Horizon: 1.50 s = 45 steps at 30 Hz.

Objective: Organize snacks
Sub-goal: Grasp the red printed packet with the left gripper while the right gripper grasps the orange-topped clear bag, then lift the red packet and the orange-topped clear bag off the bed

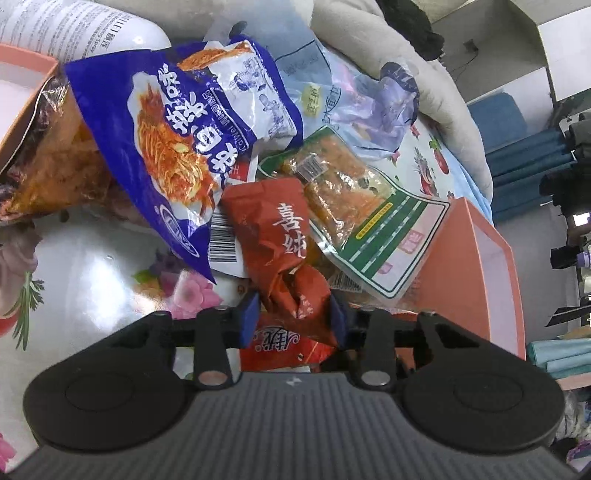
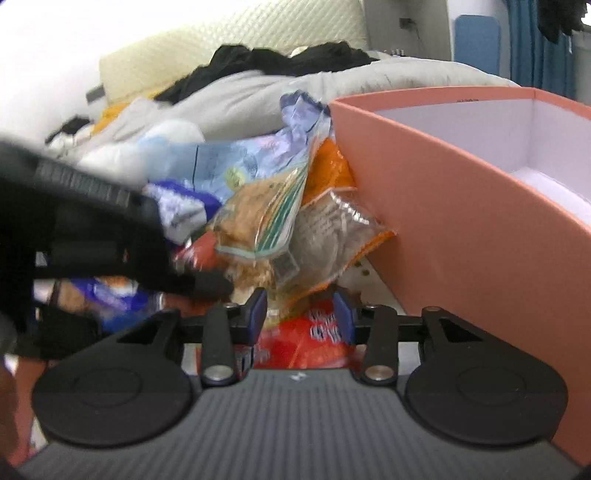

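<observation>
A heap of snack packets lies on a flowered tablecloth. My left gripper (image 1: 293, 319) is closed around the lower end of a dark red packet with white characters (image 1: 275, 236). Above it lie a blue noodle packet (image 1: 173, 136), a green-edged clear packet (image 1: 354, 206) and a pale blue packet (image 1: 343, 92). A red-orange packet (image 1: 284, 347) lies under the jaws. My right gripper (image 2: 300, 308) is open, low over a red packet (image 2: 314, 339), with the green-edged packet (image 2: 258, 218) and an orange clear packet (image 2: 332, 225) just ahead. The left gripper shows as a dark blurred shape (image 2: 92, 236) at left.
A salmon-pink box with a white inside (image 2: 443, 206) stands right of the heap; it also shows in the left wrist view (image 1: 476, 273). A second pink box edge (image 1: 22, 70) and a white spray bottle (image 1: 74, 26) sit at upper left. Grey bedding (image 2: 295, 88) lies behind.
</observation>
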Motion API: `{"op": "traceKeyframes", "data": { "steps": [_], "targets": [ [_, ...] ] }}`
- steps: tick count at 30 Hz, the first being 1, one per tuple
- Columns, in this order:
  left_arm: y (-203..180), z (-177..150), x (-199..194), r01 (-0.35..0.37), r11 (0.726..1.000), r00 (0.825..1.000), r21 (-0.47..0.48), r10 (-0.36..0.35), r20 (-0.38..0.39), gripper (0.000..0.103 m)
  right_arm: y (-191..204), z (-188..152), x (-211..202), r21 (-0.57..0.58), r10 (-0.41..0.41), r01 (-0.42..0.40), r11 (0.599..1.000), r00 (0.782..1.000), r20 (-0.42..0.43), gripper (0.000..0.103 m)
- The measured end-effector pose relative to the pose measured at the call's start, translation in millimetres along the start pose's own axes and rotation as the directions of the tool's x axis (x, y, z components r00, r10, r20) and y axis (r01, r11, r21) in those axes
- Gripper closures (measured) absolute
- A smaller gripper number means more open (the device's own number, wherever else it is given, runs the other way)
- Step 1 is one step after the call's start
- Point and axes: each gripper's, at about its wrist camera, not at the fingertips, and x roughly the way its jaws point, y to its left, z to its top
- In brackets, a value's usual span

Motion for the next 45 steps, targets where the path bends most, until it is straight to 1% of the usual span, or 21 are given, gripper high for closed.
{"op": "traceKeyframes", "data": {
  "steps": [1,2,3,5,8,13,17,21,23,25,29,31,34,37,39,41,43,44,45],
  "targets": [
    [-0.3,-1.1,0.0,0.005,1.0,1.0,0.007,-0.005,0.002,0.059,0.9,0.3,0.8,-0.008,0.0,0.0,1.0,1.0,0.004,0.073],
    [0.6,-2.6,-0.6,0.013,1.0,1.0,0.005,-0.013,0.004,0.06,1.3,0.6,1.5,-0.011,0.005,-0.005,1.0,1.0,0.003,0.081],
    [1.8,-4.1,-1.7,0.016,1.0,1.0,0.001,-0.016,0.006,0.06,0.6,1.1,2.2,-0.007,0.012,-0.012,1.0,1.0,0.0,0.082],
    [3.1,-6.9,-5.1,0.018,1.0,1.0,-0.007,-0.018,0.014,0.062,-0.1,2.1,0.6,-0.001,0.026,-0.026,1.0,1.0,0.0,0.096],
    [4.3,-14.3,-15.6,0.042,0.999,0.999,-0.014,-0.042,0.031,0.062,1.0,1.5,-12.2,-0.025,0.045,-0.044,0.999,0.999,0.027,0.099],
    [6.0,-36.9,-34.0,0.026,0.999,0.999,-0.027,-0.024,0.048,0.063,-5.3,-3.6,-32.1,-0.019,0.063,-0.062,0.998,0.998,0.01,0.099],
    [10.1,-64.4,-53.2,0.021,0.999,0.998,-0.048,-0.018,0.061,0.063,-9.7,-12.7,-57.5,-0.037,0.079,-0.078,0.996,0.997,0.002,0.099],
    [12.7,-94.2,-73.0,-0.002,0.998,0.997,-0.06,0.007,0.076,0.063,-14.3,-20.8,-84.0,-0.034,0.099,-0.1,0.994,0.995,-0.013,0.1],
    [13.9,-110.6,-82.0,-0.016,0.998,0.996,-0.06,0.022,0.086,0.063,-18.8,-24.9,-99.6,0.009,0.112,-0.112,0.994,0.993,-0.037,0.1],
    [15.2,-125.3,-90.2,-0.039,0.998,0.995,-0.055,0.044,0.089,0.063,-20.3,-30.6,-115.5,0.026,0.127,-0.126,0.992,0.991,-0.052,0.1],
    [16.5,-156.1,-106.5,-0.071,0.996,0.993,-0.053,0.075,0.095,0.063,-21.4,-50.0,-147.2,0.017,0.176,-0.176,0.984,0.98,-0.087,0.1],
    [18.2,-169.1,-111.6,-0.073,0.995,0.992,-0.073,0.08,0.093,0.063,-24.5,-55.4,-159.6,0.056,0.21,-0.204,0.977,0.97,-0.125,0.1],
    [17.4,-186.4,-119.5,-0.099,0.991,0.988,-0.089,0.109,0.108,0.063,-22.6,-61.6,-180.3,0.015,0.236,-0.236,0.972,0.963,-0.134,0.1],
    [19.2,-201.6,-125.5,-0.1,0.99,0.988,-0.103,0.111,0.106,0.062,-27.7,-66.1,-192.6,0.019,0.264,-0.264,0.964,0.951,-0.158,0.1],
    [19.9,-212.1,-129.4,-0.121,0.988,0.986,-0.095,0.131,0.104,0.062,-31.5,-68.2,-198.7,0.011,0.269,-0.271,0.963,0.947,-0.176,0.099],
    [23.0,-220.1,-132.7,-0.145,0.984,0.983,-0.101,0.155,0.1,0.061,-36.1,-70.5,-202.6,0.013,0.271,-0.274,0.962,0.941,-0.201,0.096],
    [26.5,-226.5,-137.0,-0.144,0.984,0.982,-0.105,0.155,0.108,0.06,-40.2,-74.3,-204.7,0.02,0.281,-0.285,0.958,0.93,-0.239,0.095],
    [28.6,-229.8,-139.6,-0.142,0.983,0.982,-0.114,0.155,0.112,0.056,-41.2,-76.0,-205.3,0.008,0.28,-0.287,0.958,0.926,-0.253,0.093],
    [30.4,-232.1,-141.8,-0.147,0.982,0.981,-0.123,0.16,0.109,0.054,-42.1,-77.9,-207.1,-0.012,0.272,-0.284,0.959,0.927,-0.258,0.091]
  ]
}}
